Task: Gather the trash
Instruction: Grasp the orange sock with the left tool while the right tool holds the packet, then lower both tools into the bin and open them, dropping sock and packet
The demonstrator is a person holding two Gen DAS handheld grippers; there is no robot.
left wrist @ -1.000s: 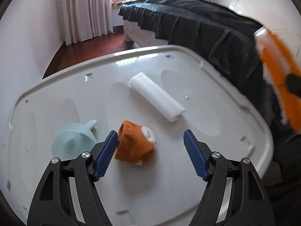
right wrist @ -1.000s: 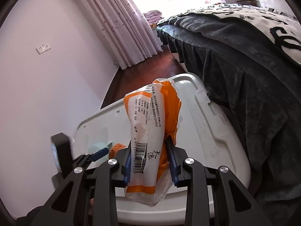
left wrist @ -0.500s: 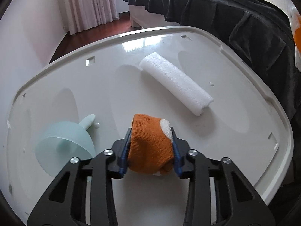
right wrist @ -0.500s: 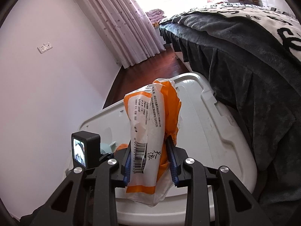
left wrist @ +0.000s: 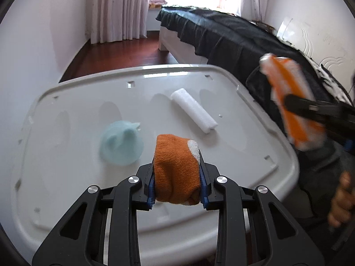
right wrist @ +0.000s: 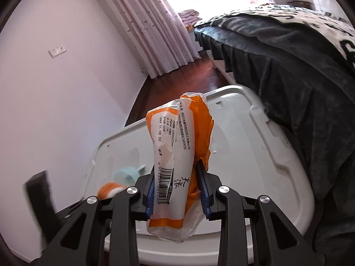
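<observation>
Both tongs are pressed onto trash. An orange knitted sock (left wrist: 176, 170) with a white patch is pinched between the blue pads (left wrist: 151, 190) of the left gripper (left wrist: 177, 184) and is held above the near part of a white plastic lid (left wrist: 66, 199). An orange-and-white plastic wrapper (right wrist: 179, 166), printed with a barcode, is clamped upright in the right gripper (right wrist: 177, 190) over the lid's near edge. On the lid, a white foam roll (left wrist: 193, 110) is seen lying diagonally towards the far right, and a pale blue plastic scoop (left wrist: 121, 143) is set face down to the left, well apart from the roll. A bed (left wrist: 233, 42) draped in a dark blanket is placed just beside the lid on the right. Dark red wooden floor (left wrist: 115, 53), a white wall (right wrist: 55, 110) and pale curtains (left wrist: 117, 8) before a bright window are shown beyond.
</observation>
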